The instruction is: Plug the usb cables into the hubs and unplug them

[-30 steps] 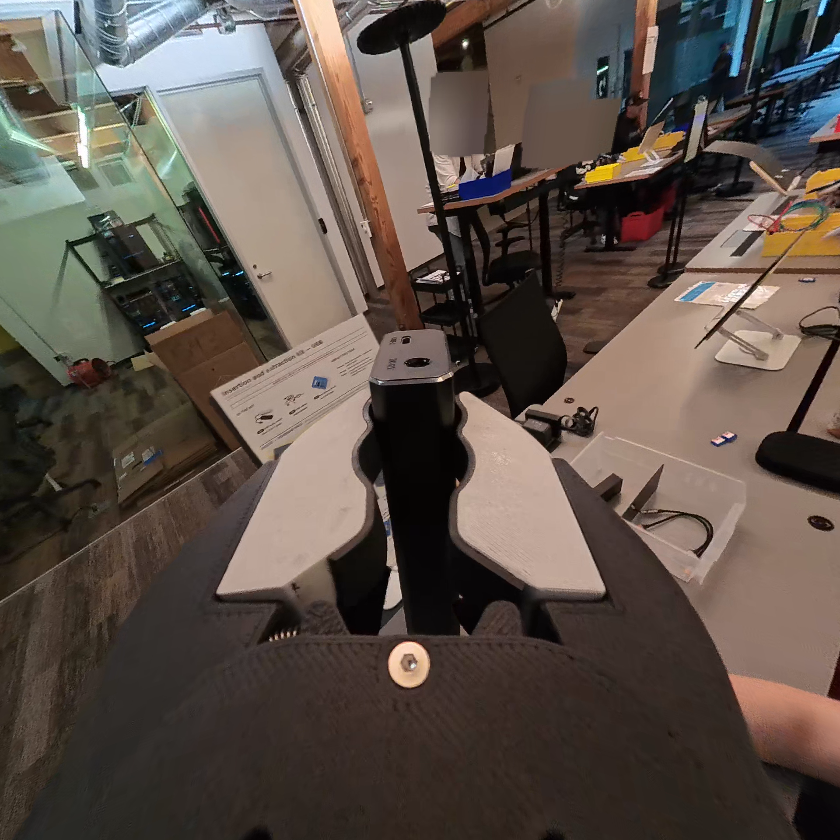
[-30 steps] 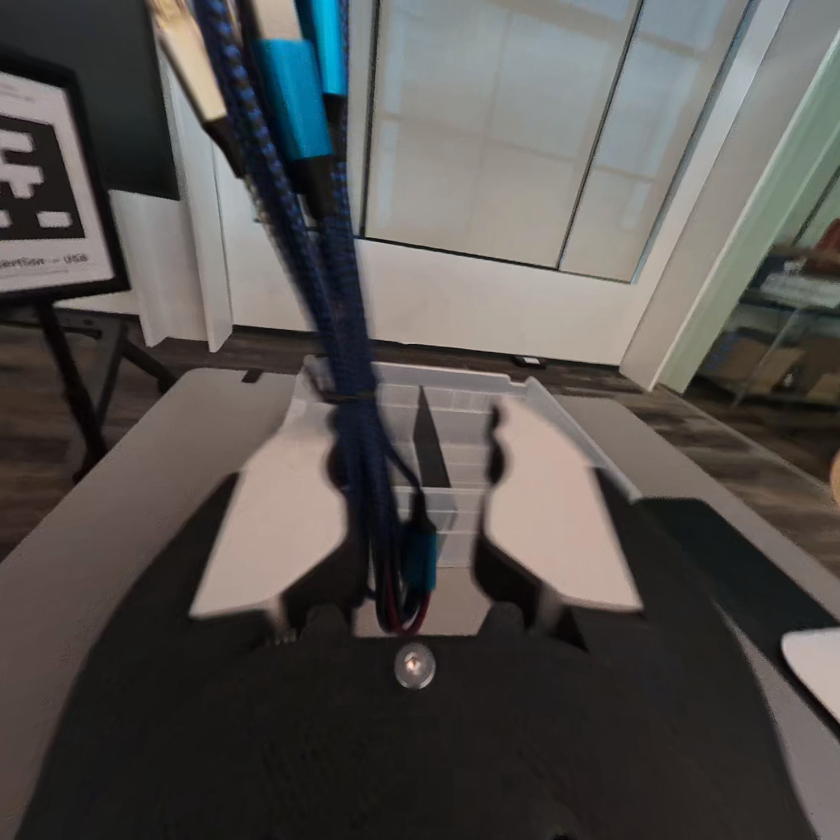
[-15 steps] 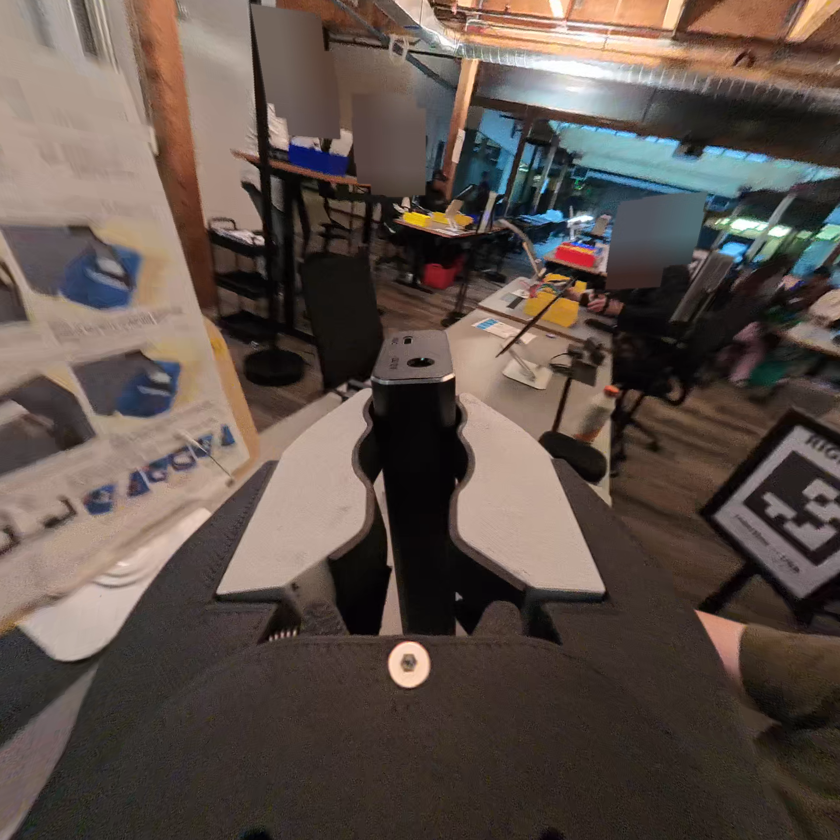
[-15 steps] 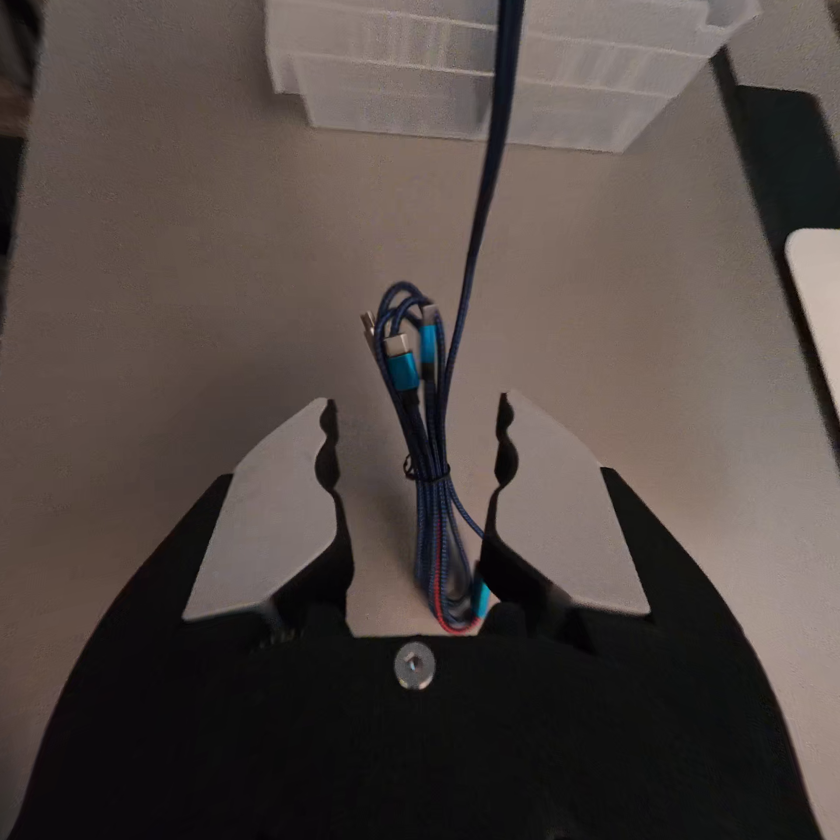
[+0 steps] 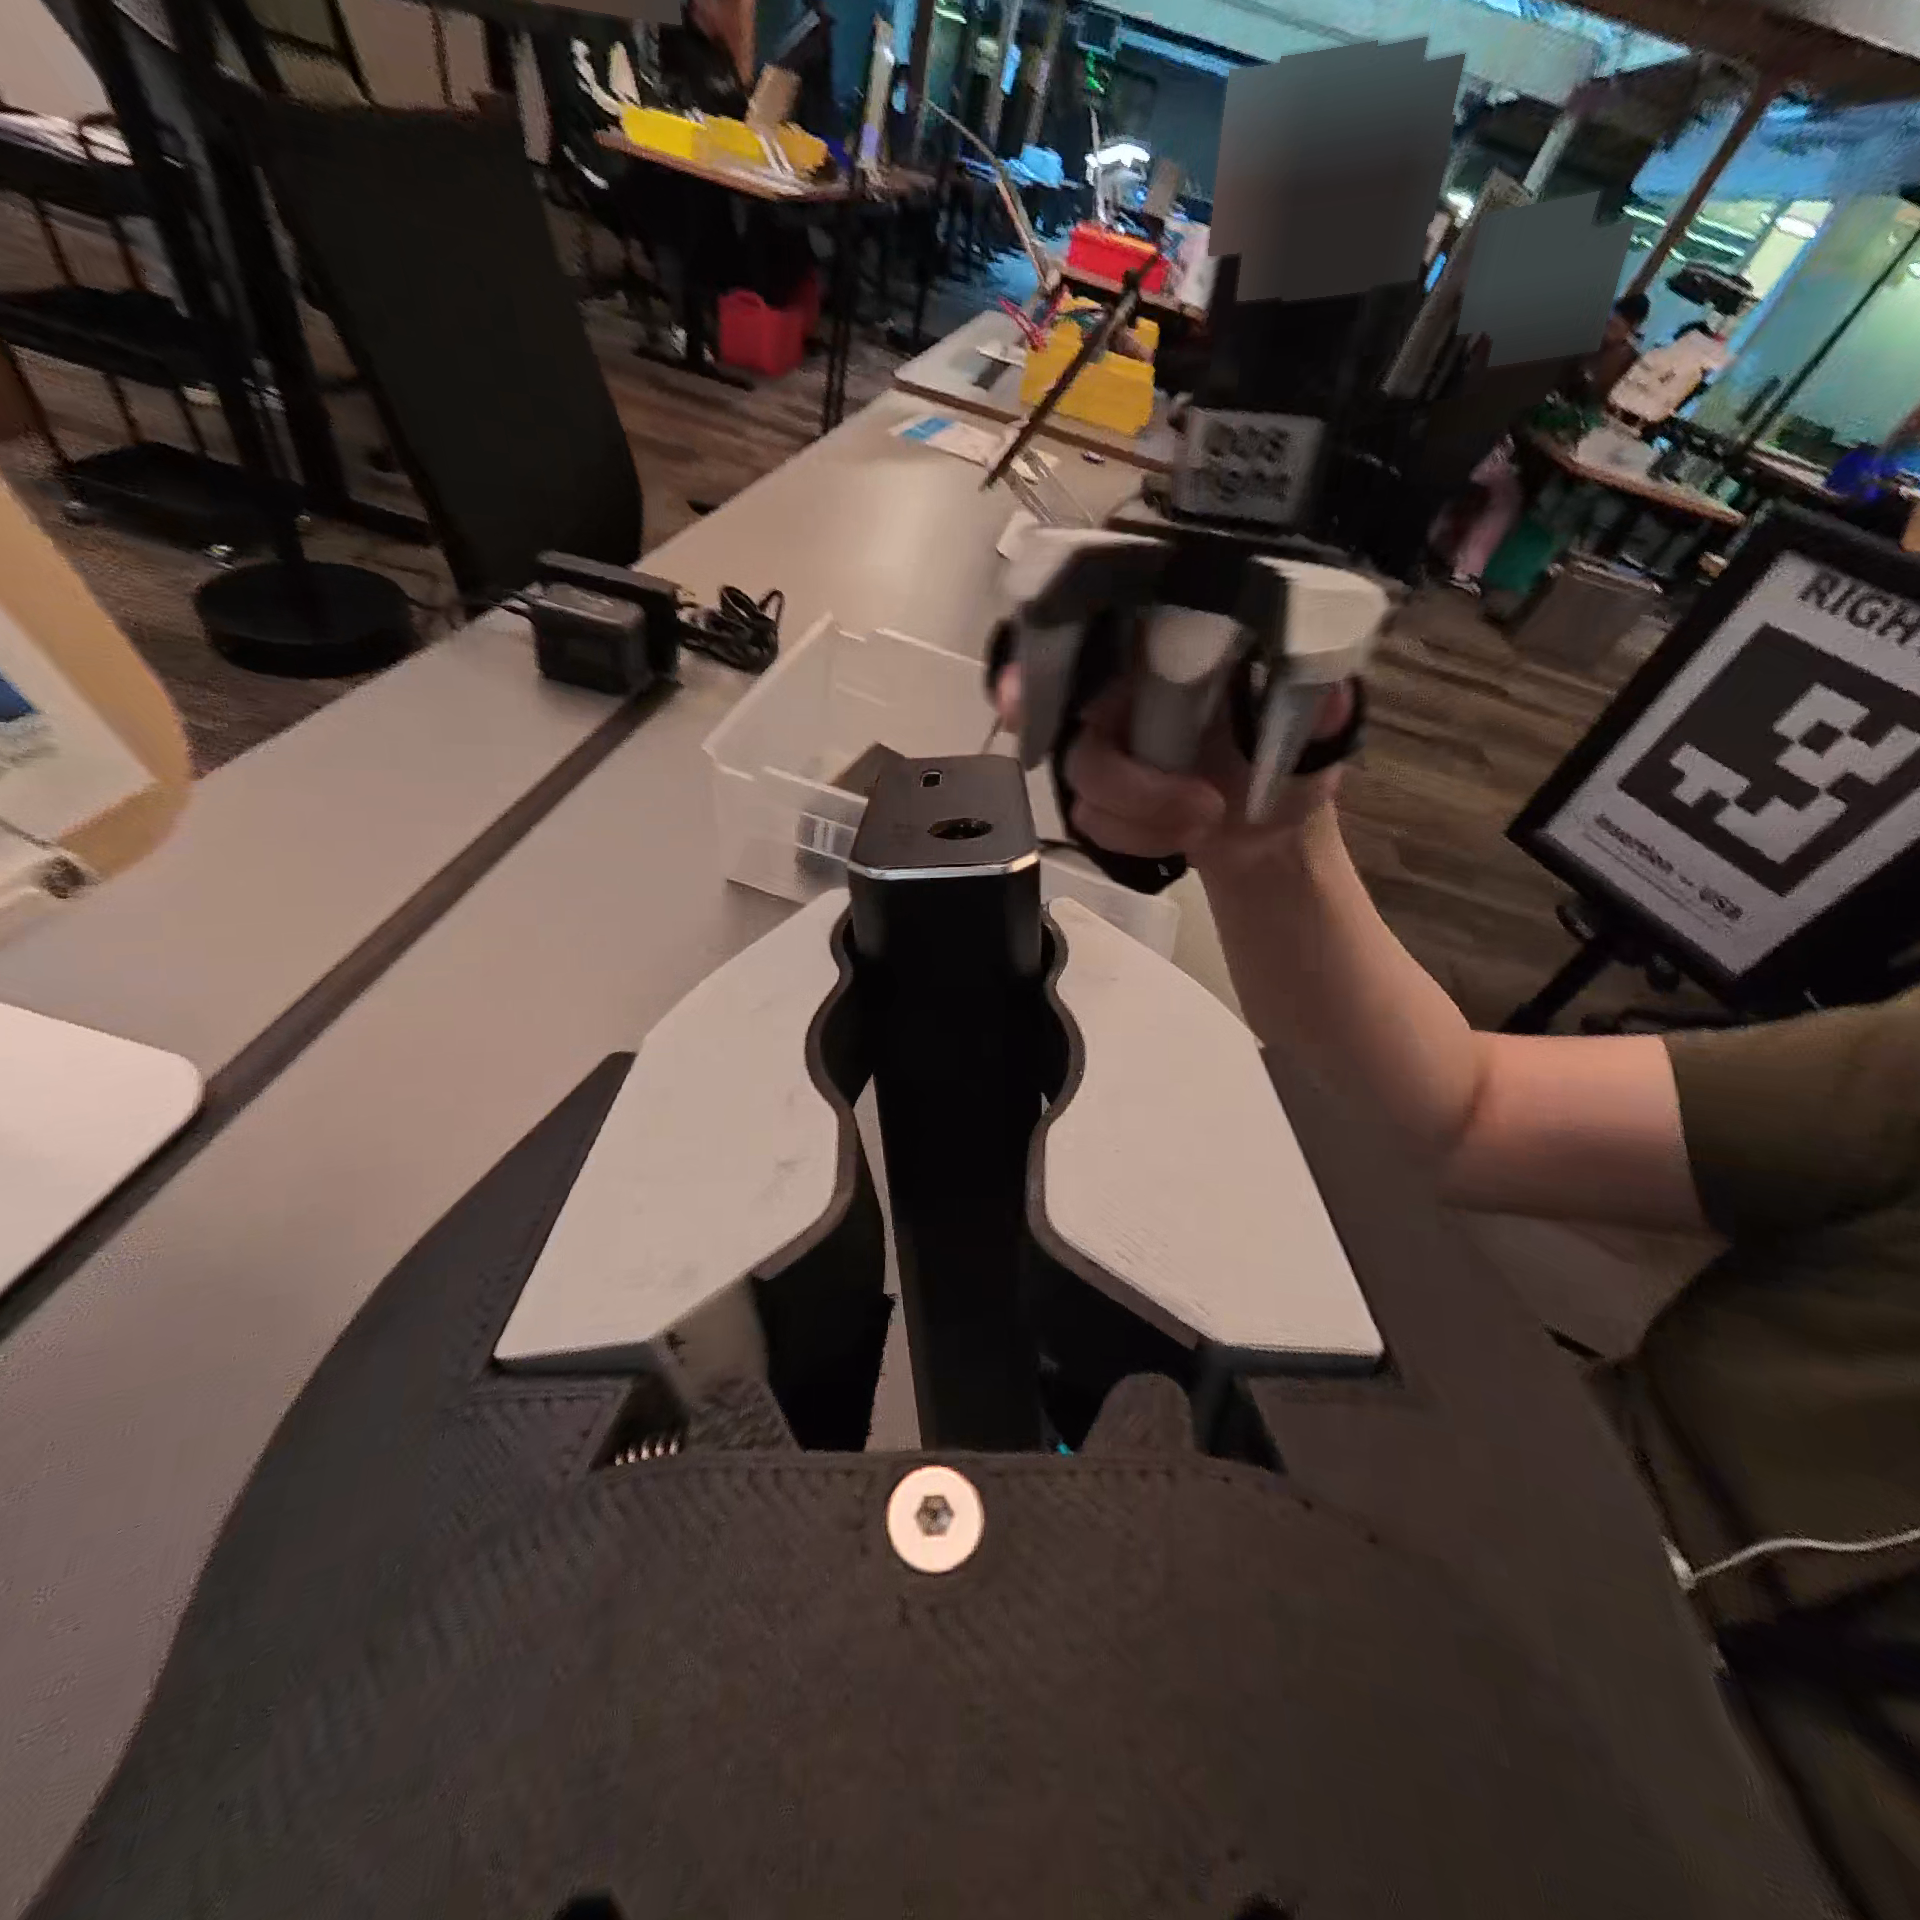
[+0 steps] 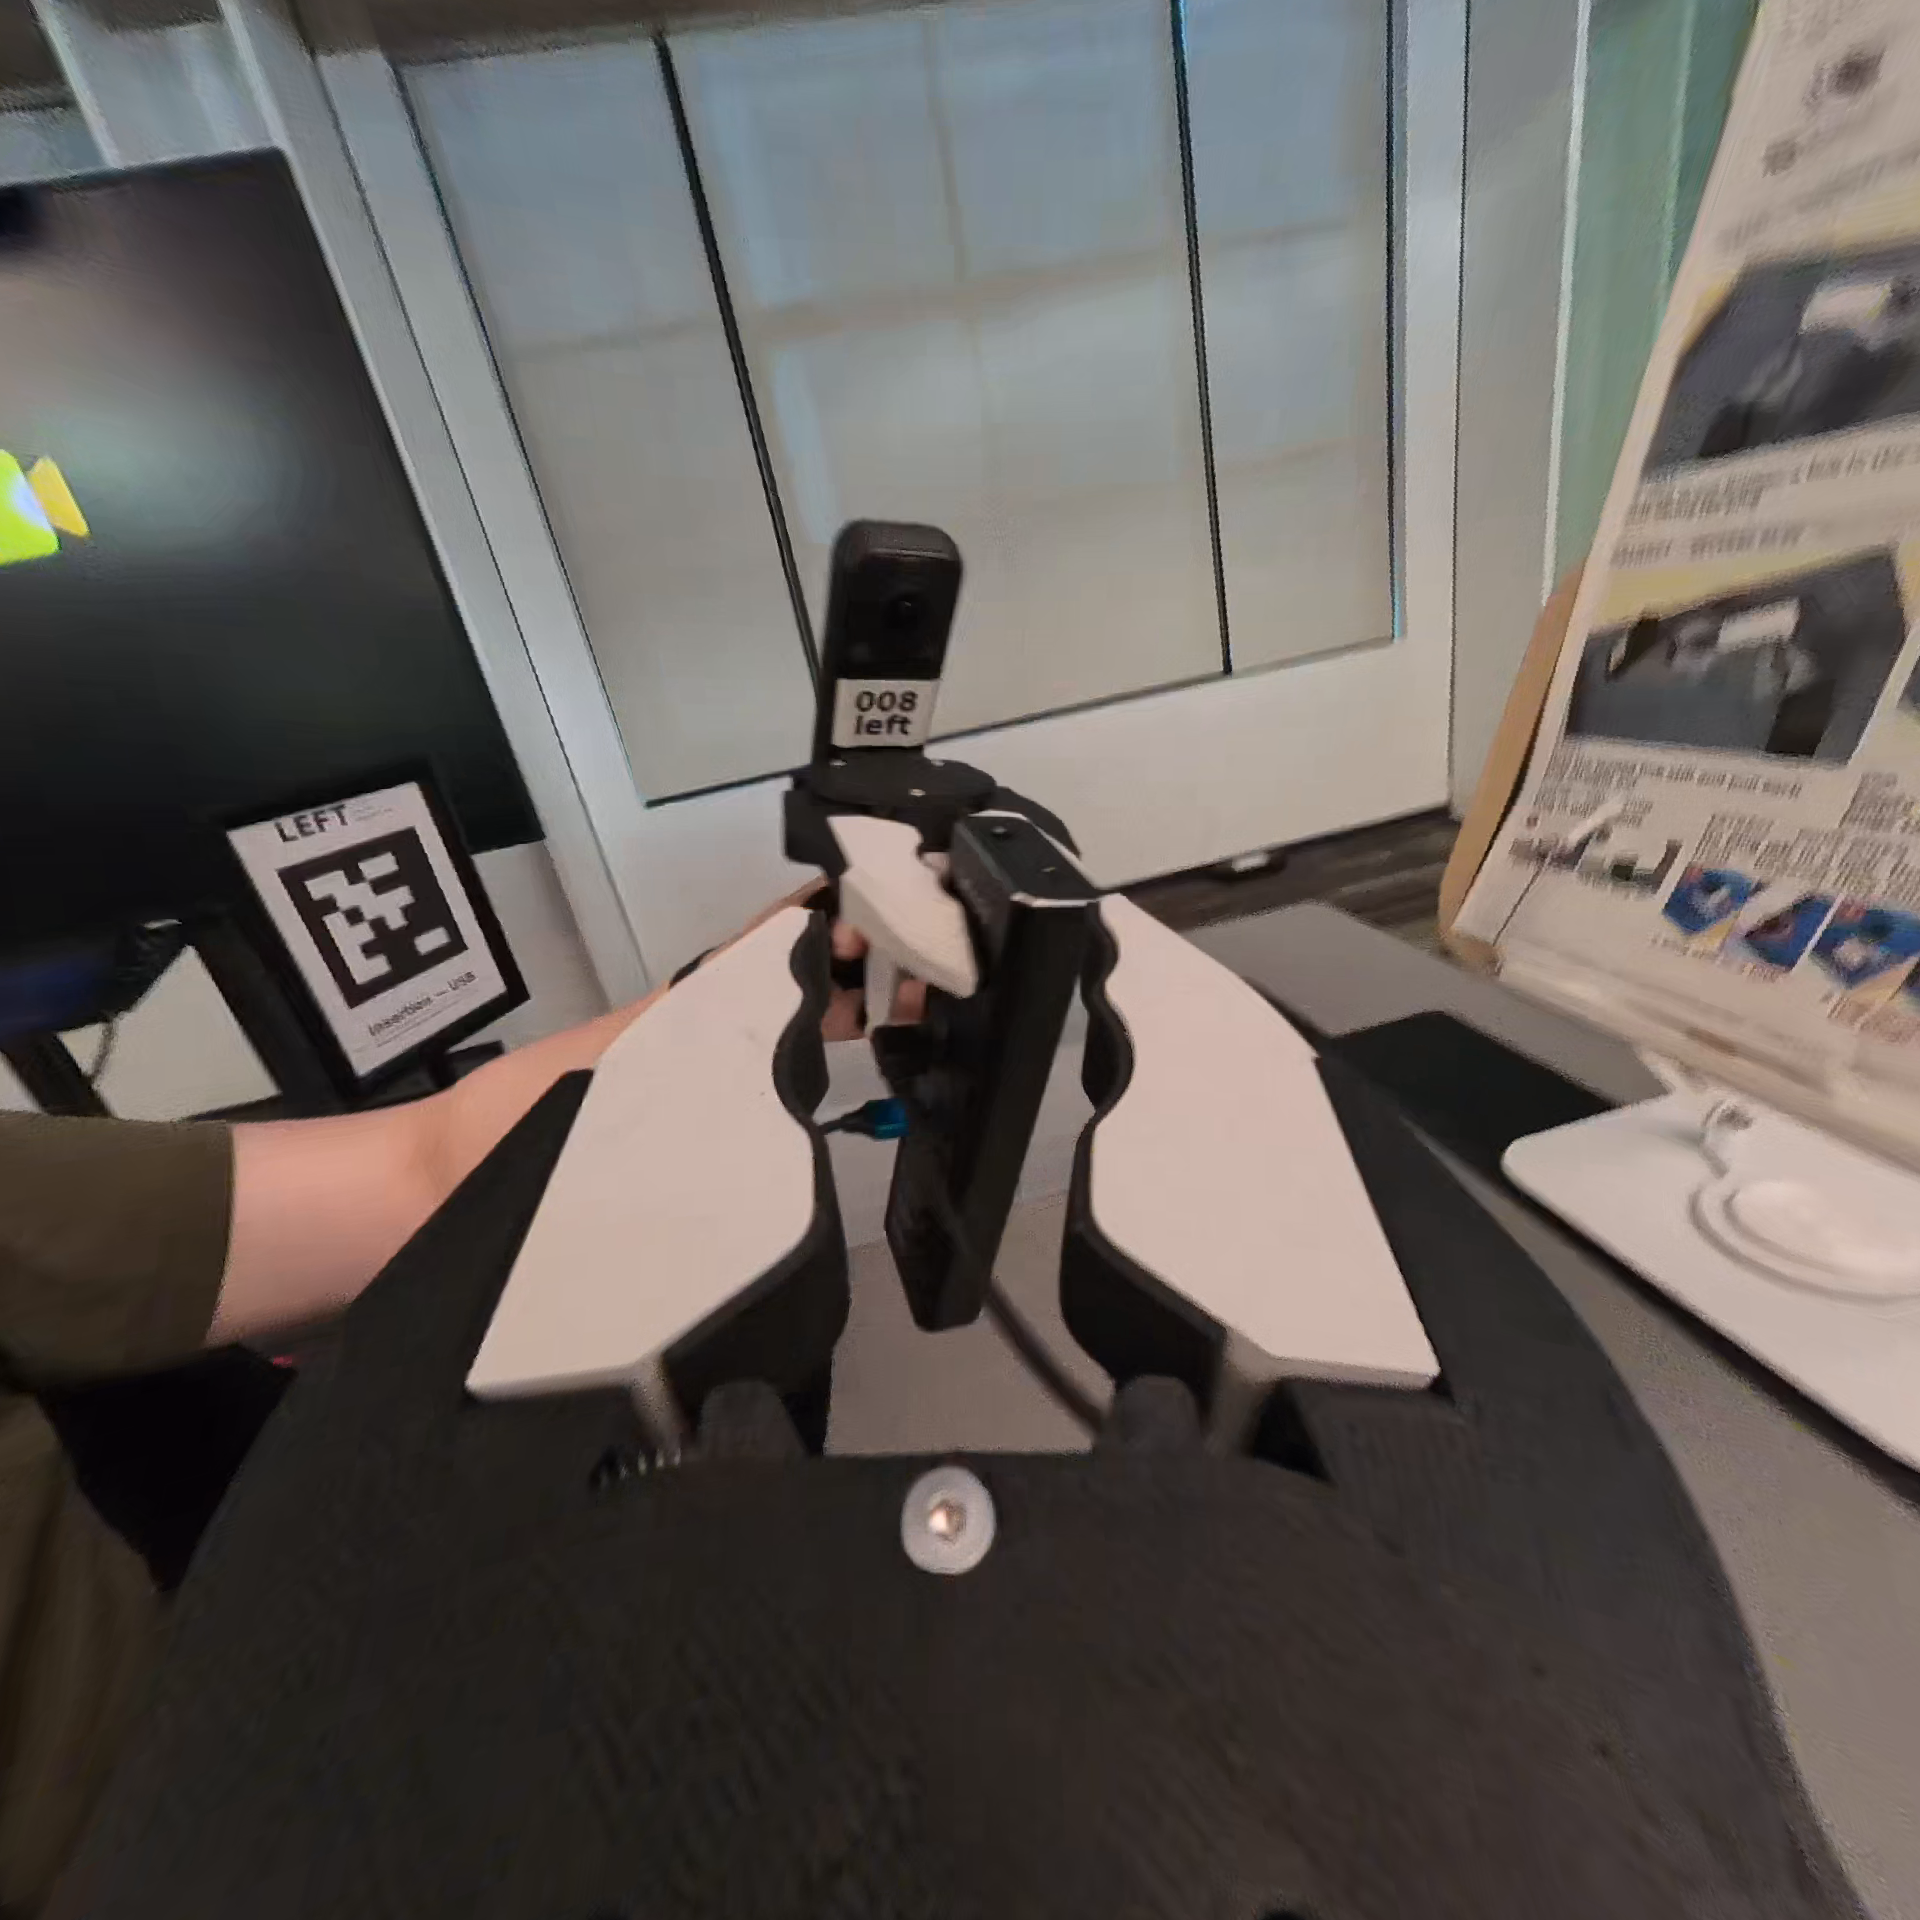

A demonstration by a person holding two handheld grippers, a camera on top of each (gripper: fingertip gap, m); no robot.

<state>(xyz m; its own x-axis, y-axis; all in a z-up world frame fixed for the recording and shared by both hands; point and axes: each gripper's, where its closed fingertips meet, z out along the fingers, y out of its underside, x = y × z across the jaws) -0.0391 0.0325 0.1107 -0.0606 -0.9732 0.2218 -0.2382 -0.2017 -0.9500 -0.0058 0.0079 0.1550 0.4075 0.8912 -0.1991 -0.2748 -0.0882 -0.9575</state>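
Observation:
My left gripper [image 5: 945,935] is shut on a black USB hub [image 5: 943,1039] that stands upright between its fingers, port end up. The right gripper [image 5: 1184,665], held in a hand, faces it from beyond the hub. In the right wrist view my right gripper [image 6: 956,914] is open and empty. The hub [image 6: 997,1091] hangs tilted in the gap between its jaws without touching them, held from behind by the left gripper [image 6: 904,904]. A blue USB connector [image 6: 883,1119] sticks out at the hub's left side and a dark cable [image 6: 1029,1340] trails below.
A clear plastic bin [image 5: 821,707] and a black power adapter [image 5: 592,634] sit on the grey table [image 5: 312,831]. Marker signs on stands flank the table [image 5: 1766,769] [image 6: 379,925]. A poster on a white stand [image 6: 1714,1226] is at the right.
My right gripper rose from above the blue cable bundle on the table and now faces the hub. My left gripper swung right with the hub, toward the right gripper.

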